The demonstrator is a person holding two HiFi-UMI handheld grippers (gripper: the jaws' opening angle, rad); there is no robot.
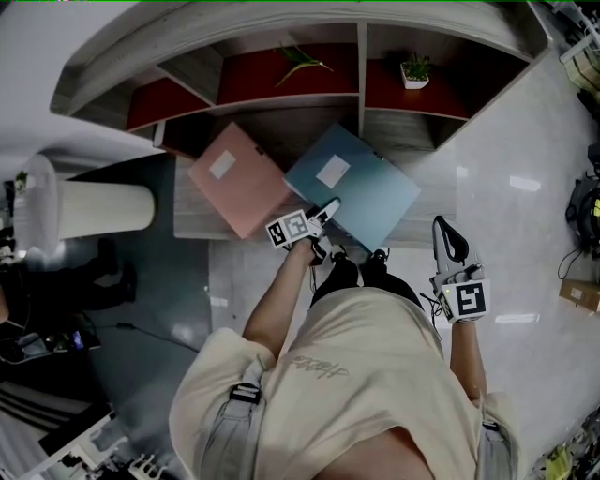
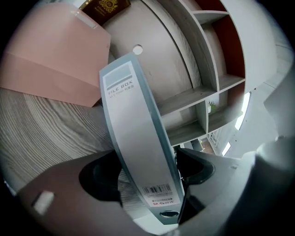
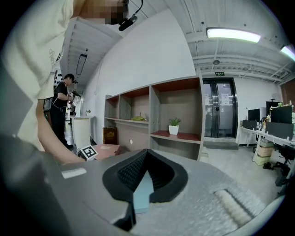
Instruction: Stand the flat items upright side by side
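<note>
Two file boxes lie flat on a low wooden platform (image 1: 190,221): a pink one (image 1: 239,178) at the left and a blue one (image 1: 361,187) at the right, corners touching. My left gripper (image 1: 328,208) is at the blue box's near edge. In the left gripper view the blue box's grey labelled spine (image 2: 133,138) runs between the jaws of the left gripper (image 2: 147,170), which stand wide, with a dark gap on the left side. The pink box (image 2: 50,64) lies beyond. My right gripper (image 1: 448,236) hangs off to the right, away from both boxes, shut (image 3: 145,177) and holding nothing.
A shelf unit (image 1: 361,66) with red-backed compartments rises behind the platform, with a small potted plant (image 1: 415,70) in one. A brown book (image 2: 105,7) stands behind the pink box. A white cylinder (image 1: 94,206) stands at the left. Another person (image 3: 62,106) stands far off.
</note>
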